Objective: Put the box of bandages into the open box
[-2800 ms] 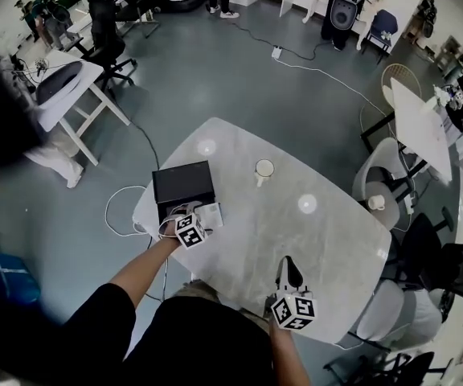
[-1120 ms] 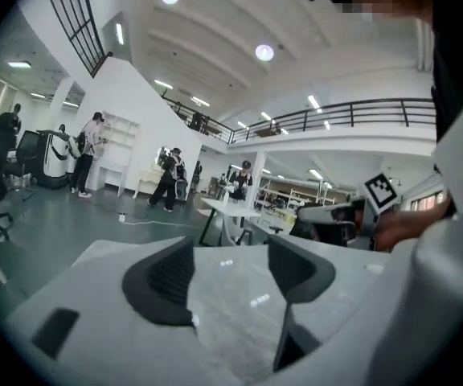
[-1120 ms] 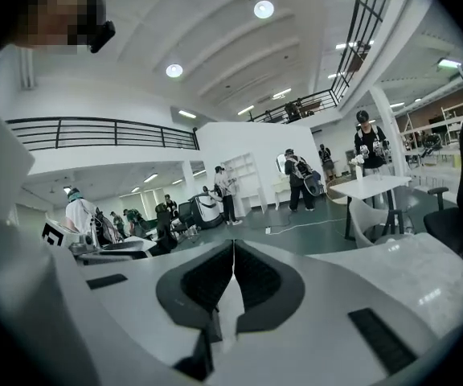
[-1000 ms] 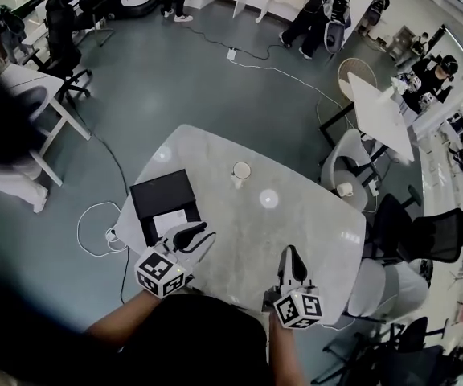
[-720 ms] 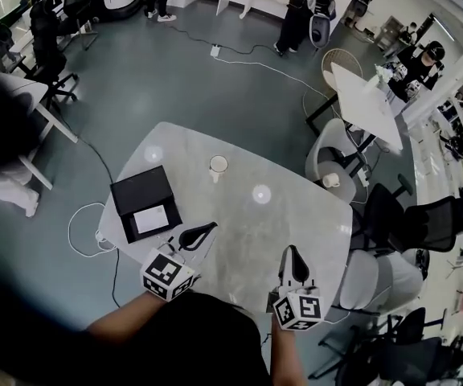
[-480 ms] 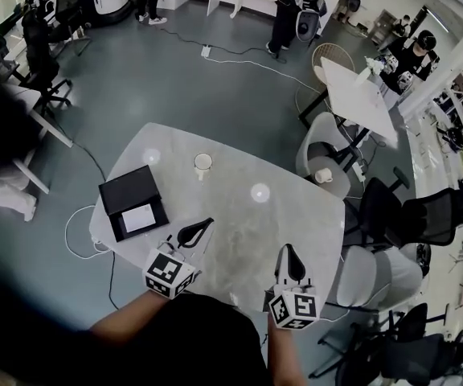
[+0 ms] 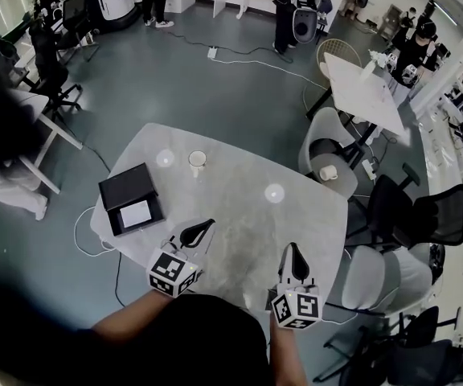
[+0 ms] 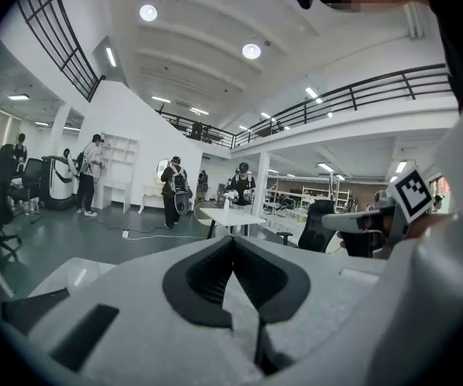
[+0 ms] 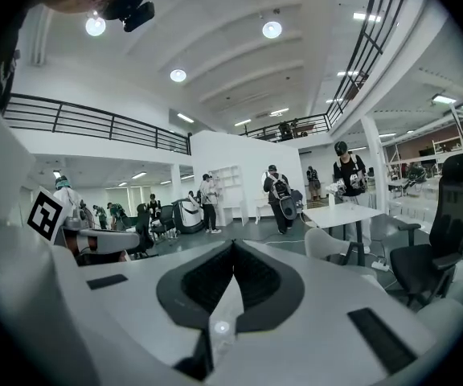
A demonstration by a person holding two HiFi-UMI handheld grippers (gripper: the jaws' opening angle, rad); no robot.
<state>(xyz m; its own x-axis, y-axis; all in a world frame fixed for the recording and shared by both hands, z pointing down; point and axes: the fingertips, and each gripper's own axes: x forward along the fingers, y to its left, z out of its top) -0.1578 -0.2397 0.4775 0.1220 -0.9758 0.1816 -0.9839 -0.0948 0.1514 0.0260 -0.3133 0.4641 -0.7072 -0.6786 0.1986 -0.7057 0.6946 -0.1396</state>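
The open black box [image 7: 119,190] stands at the table's left edge. A white box of bandages [image 7: 135,213] lies flat inside it. My left gripper [image 7: 207,225] hovers over the table to the right of the black box, apart from it, its jaws shut with nothing between them. In the left gripper view, the left gripper [image 8: 233,241] shows its black pads meeting. My right gripper [image 7: 292,249] is held near the table's front edge, also shut and empty. In its own view, the right gripper [image 9: 232,246] has its jaws closed tip to tip.
A white cup [image 7: 197,161] stands on the marble table [image 7: 247,215] behind the black box. Chairs [image 7: 328,155] crowd the table's right side. A white cable [image 7: 83,223] loops on the floor at the left. People stand far off in the hall.
My left gripper has drawn back from the black box towards the table's front and its jaws have closed empty. The bandage box stays in the black box. The right gripper has barely moved.
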